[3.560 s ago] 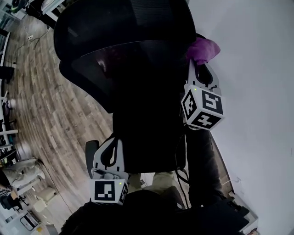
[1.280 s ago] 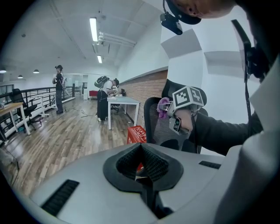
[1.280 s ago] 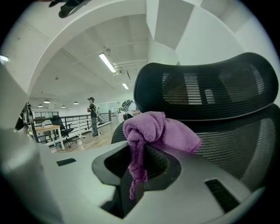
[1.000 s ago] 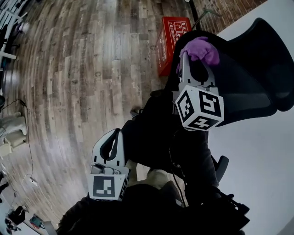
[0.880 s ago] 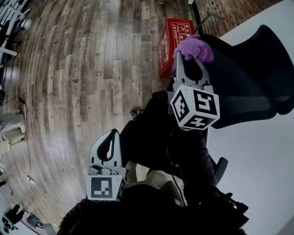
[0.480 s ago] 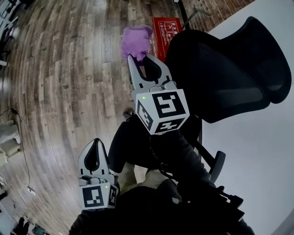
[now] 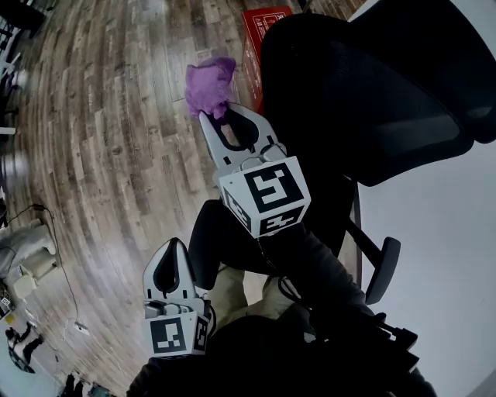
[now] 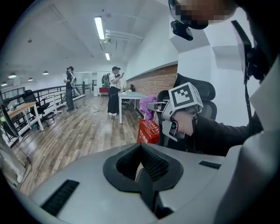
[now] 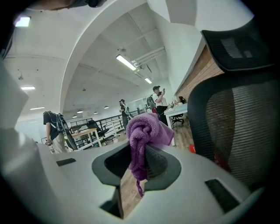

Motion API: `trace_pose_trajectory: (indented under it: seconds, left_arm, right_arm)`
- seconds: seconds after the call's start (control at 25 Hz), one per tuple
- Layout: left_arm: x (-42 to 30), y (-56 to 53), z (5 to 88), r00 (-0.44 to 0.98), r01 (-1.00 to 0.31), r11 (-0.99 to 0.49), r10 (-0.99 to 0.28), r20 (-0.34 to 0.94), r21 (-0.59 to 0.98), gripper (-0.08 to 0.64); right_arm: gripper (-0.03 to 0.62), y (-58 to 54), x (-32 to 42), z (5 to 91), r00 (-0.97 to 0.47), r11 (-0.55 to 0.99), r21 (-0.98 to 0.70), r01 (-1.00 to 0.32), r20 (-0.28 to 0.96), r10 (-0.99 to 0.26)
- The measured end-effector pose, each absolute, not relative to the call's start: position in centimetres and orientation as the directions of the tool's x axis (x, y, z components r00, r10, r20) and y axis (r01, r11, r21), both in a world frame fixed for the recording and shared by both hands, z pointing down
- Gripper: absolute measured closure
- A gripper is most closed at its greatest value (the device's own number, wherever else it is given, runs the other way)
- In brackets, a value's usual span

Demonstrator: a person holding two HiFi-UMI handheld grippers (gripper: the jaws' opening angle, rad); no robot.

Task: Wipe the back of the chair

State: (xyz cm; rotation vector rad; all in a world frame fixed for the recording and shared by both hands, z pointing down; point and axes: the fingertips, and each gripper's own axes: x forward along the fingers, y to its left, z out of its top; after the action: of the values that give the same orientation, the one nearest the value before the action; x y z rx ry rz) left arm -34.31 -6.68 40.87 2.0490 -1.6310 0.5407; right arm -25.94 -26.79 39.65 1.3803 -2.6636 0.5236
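Head view recorded a wooden plank floor [image 7: 116, 139] under the whole scene. One black mesh office chair [image 7: 364, 93] filled the upper right. One red box [image 7: 260, 19] stood on the floor at the chair's left edge. Two hand-held grippers were counted. The right gripper [image 7: 214, 118] was held up to the left of the backrest and apart from it. Its jaws were clamped on the one purple cloth [image 7: 209, 81], which bunched beyond the tips. The left gripper [image 7: 172, 250] hung low near the person's lap, well apart from the chair. Its jaws were pressed together with nothing between them, as its own view confirmed.

Right gripper view placed the mesh back to the right of the cloth, near but not touching. The backrest's long axis ran upright through the frame, with the headrest above.

Judgement: the right gripper was the nearer of the two and the only one carrying the cloth. The coming move called for a carry to the right until cloth met mesh, then strokes along that upright axis. No wiping contact existed at this moment. Several people stood far off in the background.
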Motion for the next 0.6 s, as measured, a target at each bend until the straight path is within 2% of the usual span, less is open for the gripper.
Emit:
trace_pose_trajectory:
  seconds: [0.6]
  left_arm:
    - [-28.2, -8.1, 43.0, 0.294, -0.949, -0.301, -0.736, 0.61, 0.093, 0.555]
  right_arm:
    - [0.517, -28.7, -14.0, 44.8, -0.427, 0.357, -0.26, -0.897, 0.307, -0.85]
